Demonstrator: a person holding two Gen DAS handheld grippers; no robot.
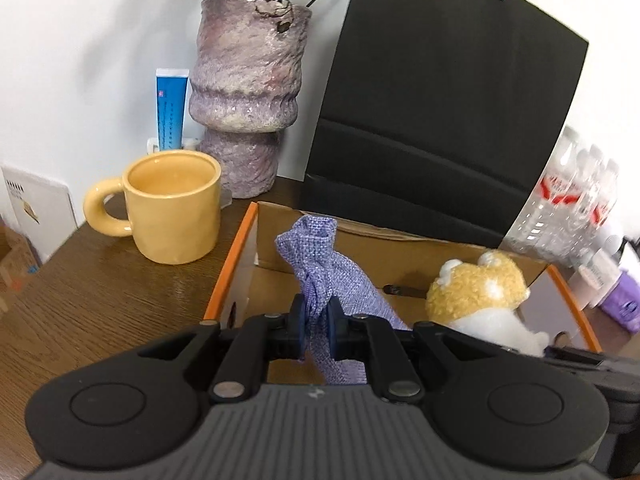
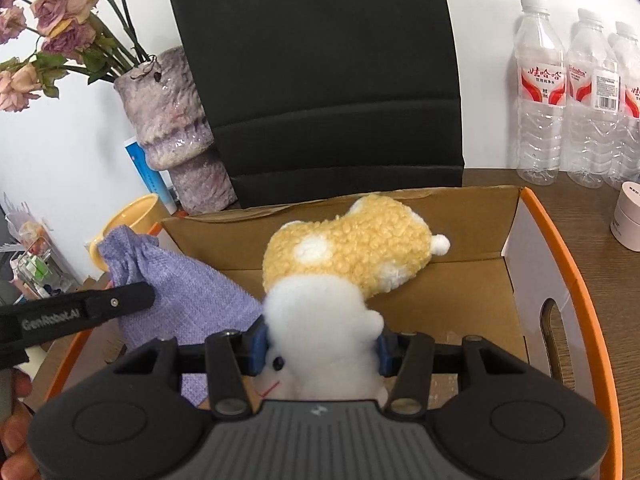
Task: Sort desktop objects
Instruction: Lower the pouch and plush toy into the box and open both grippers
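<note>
My left gripper (image 1: pixel 316 326) is shut on a lilac woven drawstring pouch (image 1: pixel 316 268), pinching it below its gathered neck, over the left side of an open cardboard box (image 1: pixel 256 240) with orange edges. My right gripper (image 2: pixel 320 350) is shut on the white body of a yellow-and-white plush toy (image 2: pixel 352 252); the toy's curly yellow part hangs over the inside of the box (image 2: pixel 516 280). The pouch (image 2: pixel 188 292) and one finger of the left gripper also show at the left of the right wrist view. The plush (image 1: pixel 476 288) shows at the right of the left wrist view.
A yellow mug (image 1: pixel 172 204) stands left of the box on the brown wooden desk (image 1: pixel 80 300). Behind it are a mottled purple vase (image 1: pixel 248 92) with dried roses and a blue tube (image 1: pixel 171 108). A black board (image 2: pixel 320 80) stands behind the box. Clear water bottles (image 2: pixel 540 92) and a white jar (image 2: pixel 628 216) are at right.
</note>
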